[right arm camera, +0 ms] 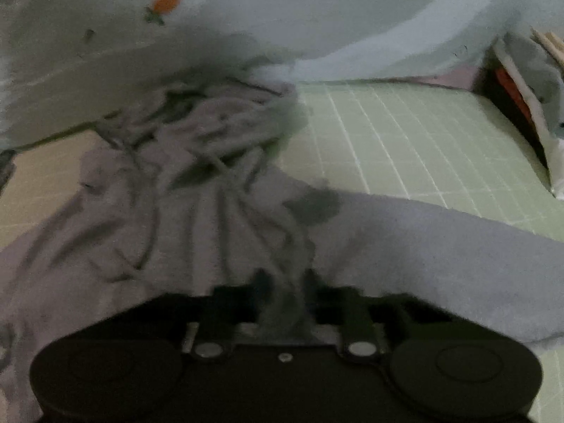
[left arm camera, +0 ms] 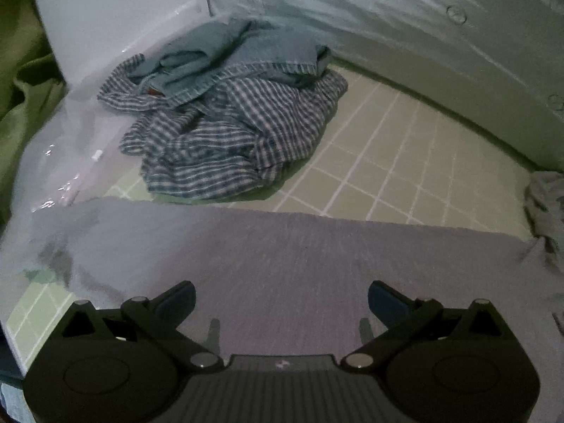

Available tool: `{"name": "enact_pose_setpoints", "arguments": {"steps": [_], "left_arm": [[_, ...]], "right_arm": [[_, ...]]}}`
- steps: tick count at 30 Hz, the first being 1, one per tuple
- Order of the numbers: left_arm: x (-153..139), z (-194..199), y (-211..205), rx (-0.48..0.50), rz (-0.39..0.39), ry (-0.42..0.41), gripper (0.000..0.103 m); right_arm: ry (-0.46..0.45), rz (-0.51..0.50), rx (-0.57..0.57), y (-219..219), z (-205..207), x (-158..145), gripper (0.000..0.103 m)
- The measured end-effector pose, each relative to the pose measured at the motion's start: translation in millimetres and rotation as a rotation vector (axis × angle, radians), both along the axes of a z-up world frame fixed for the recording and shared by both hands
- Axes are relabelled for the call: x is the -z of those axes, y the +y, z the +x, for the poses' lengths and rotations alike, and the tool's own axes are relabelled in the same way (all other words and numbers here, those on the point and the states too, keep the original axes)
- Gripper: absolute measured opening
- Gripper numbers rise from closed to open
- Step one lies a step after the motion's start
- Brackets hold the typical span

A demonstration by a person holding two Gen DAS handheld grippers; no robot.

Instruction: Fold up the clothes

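Mid-fold on a gridded green desk [left arm camera: 387, 162]: the left gripper [left arm camera: 282, 298] hovers with its jaws spread wide and empty over a flat grey garment [left arm camera: 282, 246], a heap of checked and denim clothes [left arm camera: 229, 112] waiting at 11 o'clock. The right gripper [right arm camera: 282, 292] is pinched tight on bunched grey cloth. Next, seemingly, the left must seize an edge. No containers are clearly visible.

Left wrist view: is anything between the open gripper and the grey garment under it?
Nothing visible. The left gripper hangs open right over the flat grey garment, with bare cloth between its fingers. The checked shirt and denim lie farther back on the mat.
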State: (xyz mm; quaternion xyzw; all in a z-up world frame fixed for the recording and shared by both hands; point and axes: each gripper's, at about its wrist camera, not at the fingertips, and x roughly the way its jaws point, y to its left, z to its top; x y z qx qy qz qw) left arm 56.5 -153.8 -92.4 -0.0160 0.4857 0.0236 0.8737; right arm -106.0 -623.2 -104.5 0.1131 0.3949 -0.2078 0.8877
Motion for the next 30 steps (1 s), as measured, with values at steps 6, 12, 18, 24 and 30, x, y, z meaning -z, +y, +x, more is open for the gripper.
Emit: {"name": "enact_pose_setpoints", "arguments": {"steps": [6,12,18,24,30], "left_arm": [[-11,-33,8,0.03,-0.009,-0.001,0.103],[-7,-60,8,0.108,0.001,0.031,0.103],[-5,-70,8,0.216,0.055,0.05,0.103],[-18,-65,-1,0.281,0.086,0.018,0.103],[-21,-67,-1,0.329,0.093,0.002,0.103]], "right_arm": [[-0.127,-0.069,-0.07,31,-28,-38,0.0],[-0.161,-0.037,-0.106,60,-60,-56,0.002],[-0.103,0.119,0.093,40,-57,-22,0.058],[-0.114,0.164,0.15,30,-35,-4,0.032],[-0.142,0.189,0.187,31,-35,-1,0.005]]}}
